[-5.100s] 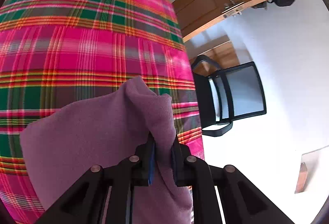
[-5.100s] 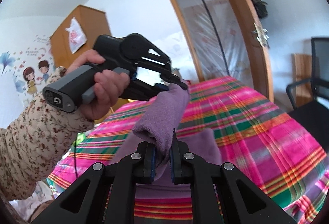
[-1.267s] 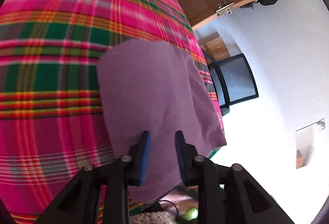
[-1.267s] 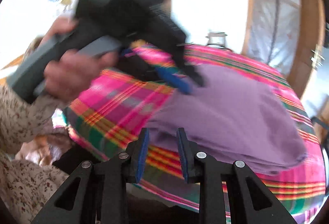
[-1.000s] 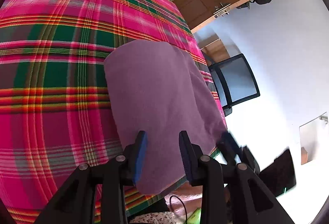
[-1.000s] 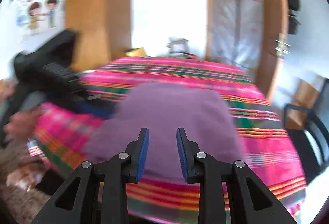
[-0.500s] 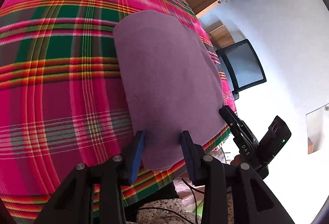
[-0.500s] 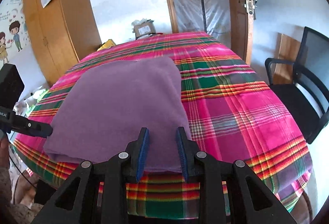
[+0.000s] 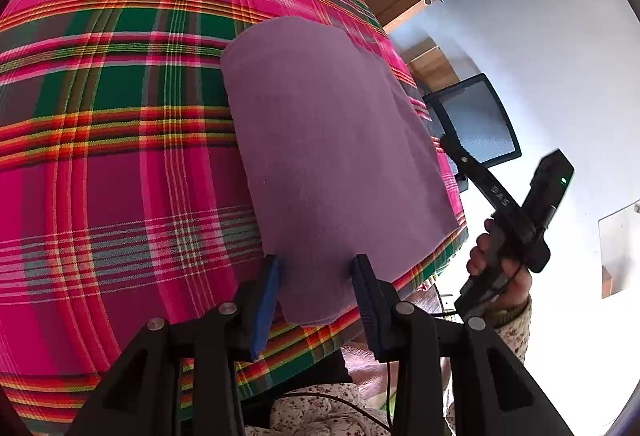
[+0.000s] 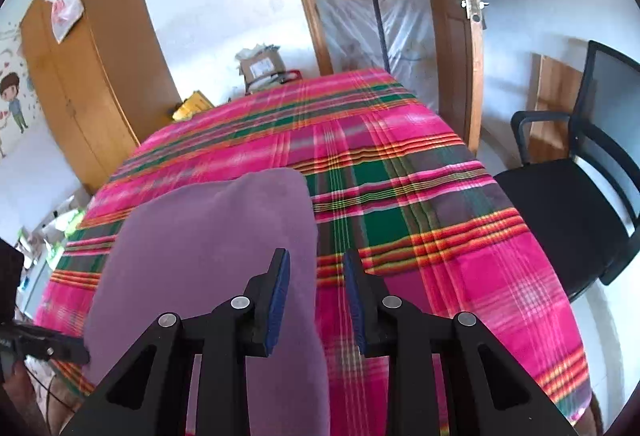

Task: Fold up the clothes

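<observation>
A folded purple cloth (image 9: 332, 140) lies flat on the pink and green plaid cover (image 9: 120, 156). My left gripper (image 9: 317, 262) hovers over the cloth's near left corner, jaws open, pads clear of the fabric. In the right wrist view the cloth (image 10: 208, 244) fills the lower left. My right gripper (image 10: 316, 256) stands open above its right edge, pads touching nothing. The left wrist view shows the right gripper (image 9: 450, 144) in a hand (image 9: 500, 268) just off the cloth's right side. A left fingertip (image 10: 82, 355) shows by the cloth's left corner.
A black office chair (image 10: 568, 204) stands right of the plaid surface, beside a wooden door (image 10: 456, 36). A wardrobe (image 10: 88, 84) is at the back left. A cardboard box (image 10: 262, 66) and a yellow object (image 10: 192, 106) sit beyond the far edge. A floral sleeve (image 9: 516, 324) is below.
The cloth, held up by both grippers five seconds ago, now lies flat and released. The right gripper has swung rightward to the cloth's right edge. The left jaws opened slightly wider.
</observation>
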`<state>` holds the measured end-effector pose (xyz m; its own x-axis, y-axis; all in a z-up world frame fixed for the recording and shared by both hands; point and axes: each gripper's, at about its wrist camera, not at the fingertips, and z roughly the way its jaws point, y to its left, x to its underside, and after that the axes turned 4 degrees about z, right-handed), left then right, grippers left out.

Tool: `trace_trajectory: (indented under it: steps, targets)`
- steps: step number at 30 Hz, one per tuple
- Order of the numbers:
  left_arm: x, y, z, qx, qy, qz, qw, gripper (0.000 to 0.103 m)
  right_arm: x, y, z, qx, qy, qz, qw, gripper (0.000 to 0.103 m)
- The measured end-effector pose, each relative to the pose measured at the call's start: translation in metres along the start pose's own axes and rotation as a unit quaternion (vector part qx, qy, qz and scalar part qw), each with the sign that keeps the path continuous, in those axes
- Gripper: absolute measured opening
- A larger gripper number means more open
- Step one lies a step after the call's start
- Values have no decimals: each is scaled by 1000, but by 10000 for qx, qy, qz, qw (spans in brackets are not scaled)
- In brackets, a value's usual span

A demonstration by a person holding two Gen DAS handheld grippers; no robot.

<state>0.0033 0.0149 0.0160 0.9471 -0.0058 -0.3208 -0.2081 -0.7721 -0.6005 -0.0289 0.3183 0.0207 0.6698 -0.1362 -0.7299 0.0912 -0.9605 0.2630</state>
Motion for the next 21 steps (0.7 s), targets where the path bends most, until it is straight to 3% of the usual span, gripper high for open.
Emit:
trace_trajectory:
  steps: [6, 11, 15, 17, 19, 21]
  targets:
    - [2, 1, 2, 57, 61, -4, 10000, 37, 10, 1, 27, 90, 354, -154, 9992, 29]
    - [3, 4, 2, 122, 132, -43, 9998, 38, 15, -10, 27, -80, 341, 63, 9994, 29]
    - [-2, 12, -10, 366, -249, -342, 9984, 38, 12, -14, 24, -248, 376, 223, 9987, 33]
    - [-4, 21, -17, 416, -549, -631, 9956, 40, 11, -16, 19, -570, 362, 313, 9972, 33]
    - [-7, 28, -20, 564, -689, -795, 9929, 44, 10, -19, 18, -930, 391, 417, 9940, 50]
    - [-11, 34, -13, 599, -510, -917, 9927, 44, 9, -22, 17, -1107, 412, 501, 9917, 58]
